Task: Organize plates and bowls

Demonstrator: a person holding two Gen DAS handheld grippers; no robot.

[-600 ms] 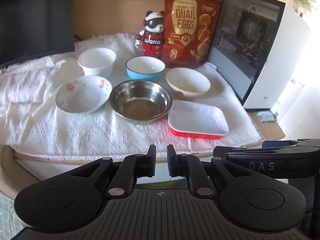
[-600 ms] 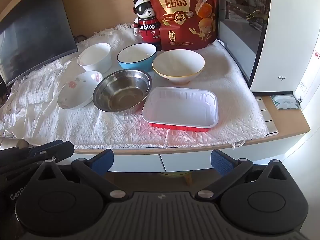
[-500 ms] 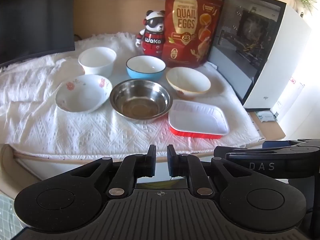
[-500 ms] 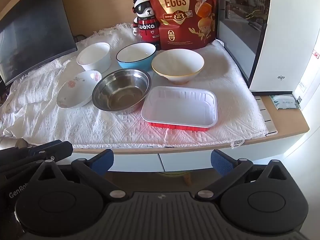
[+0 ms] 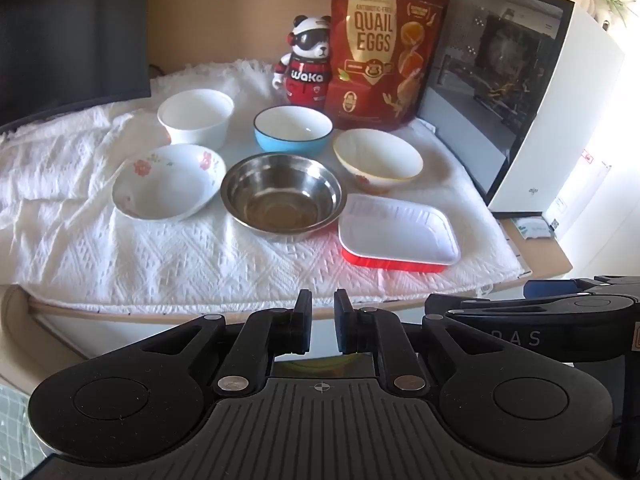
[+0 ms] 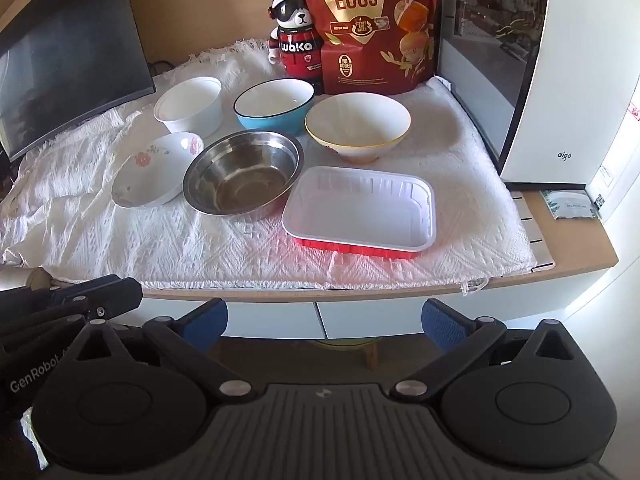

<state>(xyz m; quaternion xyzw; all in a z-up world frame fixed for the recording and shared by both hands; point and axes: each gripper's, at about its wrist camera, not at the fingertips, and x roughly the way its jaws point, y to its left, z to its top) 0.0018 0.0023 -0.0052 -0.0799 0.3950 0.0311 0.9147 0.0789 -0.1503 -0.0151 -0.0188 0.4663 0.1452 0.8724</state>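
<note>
On the white textured cloth (image 5: pixel 120 256) covering the desk, the dishes sit in two loose rows. Back row, seen from my left wrist: a plain white bowl (image 5: pixel 196 118), a blue bowl with a white inside (image 5: pixel 293 129) and a cream bowl with a yellow rim (image 5: pixel 378 159). Front row: a shallow white bowl with red flowers (image 5: pixel 168 182), tipped so its far edge sits higher; a stainless steel bowl (image 5: pixel 281 196) just beside it; and a rectangular tray, white inside and red outside (image 5: pixel 398 232), close by the steel bowl's right side. All are empty and upright.

My left gripper (image 5: pixel 322 326) is held before the desk edge, pointing down toward the dishes, its fingers drawn nearly together with nothing between them. My right gripper (image 6: pixel 324 320) hangs in the same manner off the desk's front — its blue-padded fingers spread wide, empty. Each gripper shows at the margin of the other's view, so the two are side by side.

Behind the bowls stand a panda figure (image 5: pixel 308 64) and a red bag of quail eggs (image 5: pixel 380 52); a white computer case (image 6: pixel 560 72) walls the right side, a dark monitor (image 6: pixel 68 56) the left. Bare cloth lies between the front row and the desk's wooden edge (image 6: pixel 576 272) — free room there.
</note>
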